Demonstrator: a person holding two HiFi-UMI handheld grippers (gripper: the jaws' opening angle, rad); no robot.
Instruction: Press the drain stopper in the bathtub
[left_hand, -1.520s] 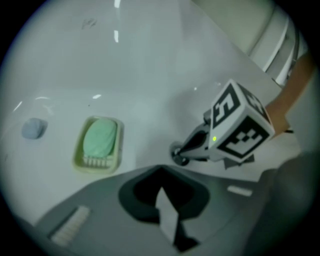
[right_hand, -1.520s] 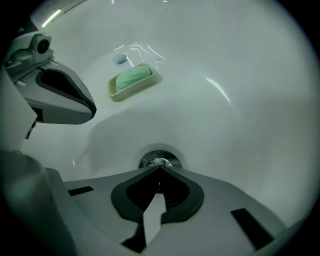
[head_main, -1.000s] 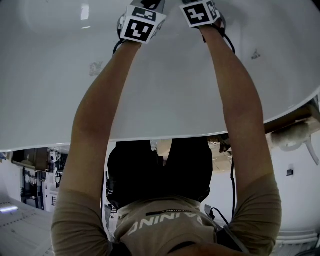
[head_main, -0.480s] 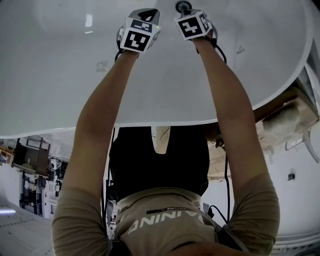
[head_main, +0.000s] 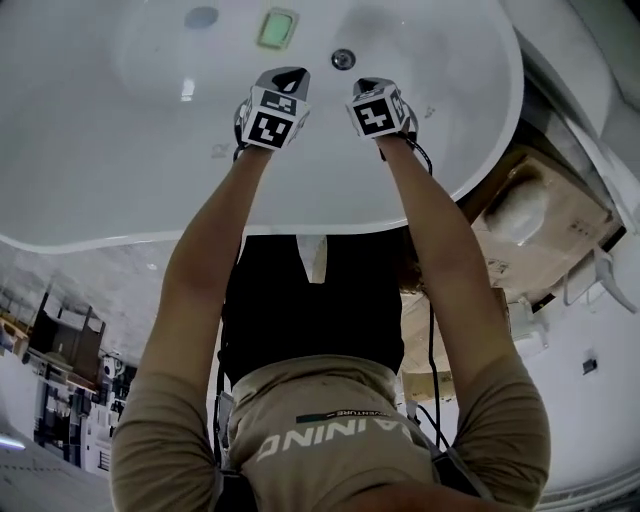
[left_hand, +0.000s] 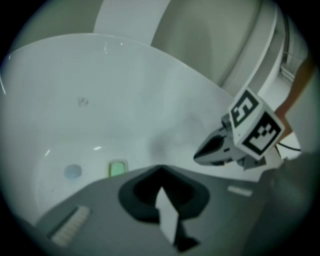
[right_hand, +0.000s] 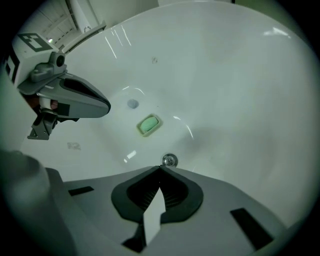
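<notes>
Chrome drain stopper (right_hand: 169, 160) sits low in the white bathtub (right_hand: 240, 90) just beyond our right gripper (right_hand: 160, 170), our left gripper (left_hand: 160, 169) alongside, both with jaws closed on nothing.

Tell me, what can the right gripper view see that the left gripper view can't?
Only the right gripper view shows the shiny drain stopper, just past its own shut jaws, and the left gripper off to one side. Only the left gripper view shows the right gripper; the stopper is not in it. Both show the white bathtub, with the green rectangular thing and the bluish round spot on its floor.
</notes>
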